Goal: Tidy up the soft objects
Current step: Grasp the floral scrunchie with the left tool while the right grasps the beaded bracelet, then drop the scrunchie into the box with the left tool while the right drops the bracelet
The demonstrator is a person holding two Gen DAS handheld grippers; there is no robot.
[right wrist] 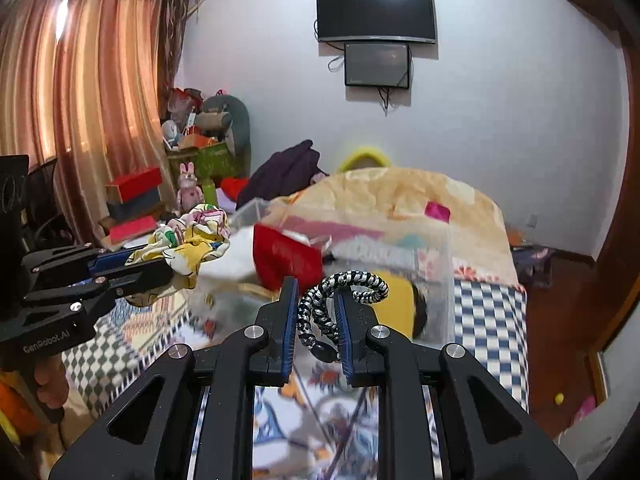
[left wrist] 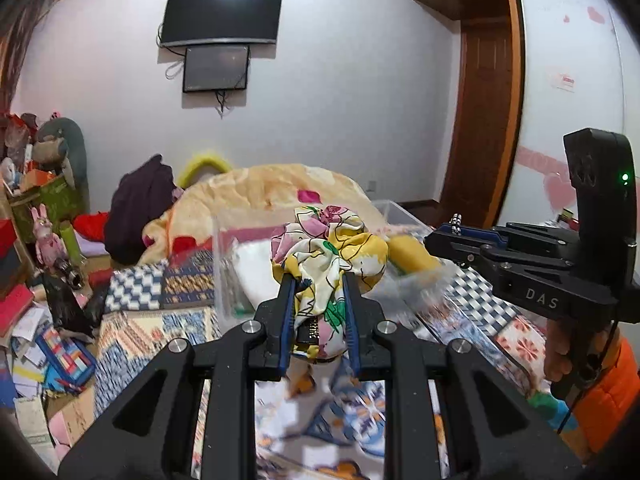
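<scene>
My left gripper (left wrist: 318, 280) is shut on a floral yellow, pink and white cloth (left wrist: 328, 248) and holds it above the bed, in front of a clear plastic box (left wrist: 224, 264). The same cloth (right wrist: 192, 240) and the left gripper (right wrist: 132, 268) show at the left of the right wrist view. My right gripper (right wrist: 316, 292) is shut on a black-and-white braided band (right wrist: 348, 284), held above the bed near the clear box (right wrist: 444, 280). The box holds a red item (right wrist: 286, 258), white cloth (left wrist: 260, 268) and a yellow soft item (right wrist: 400, 308). The right gripper (left wrist: 448, 236) shows at the right of the left wrist view.
A patterned quilt (left wrist: 168, 328) covers the bed. A folded peach blanket (left wrist: 264, 192) and dark clothes (left wrist: 140, 208) lie behind the box. Cluttered boxes, toys and papers (left wrist: 44, 240) line the left side. Curtains (right wrist: 88, 88) hang left; a wooden wardrobe (left wrist: 492, 104) stands right.
</scene>
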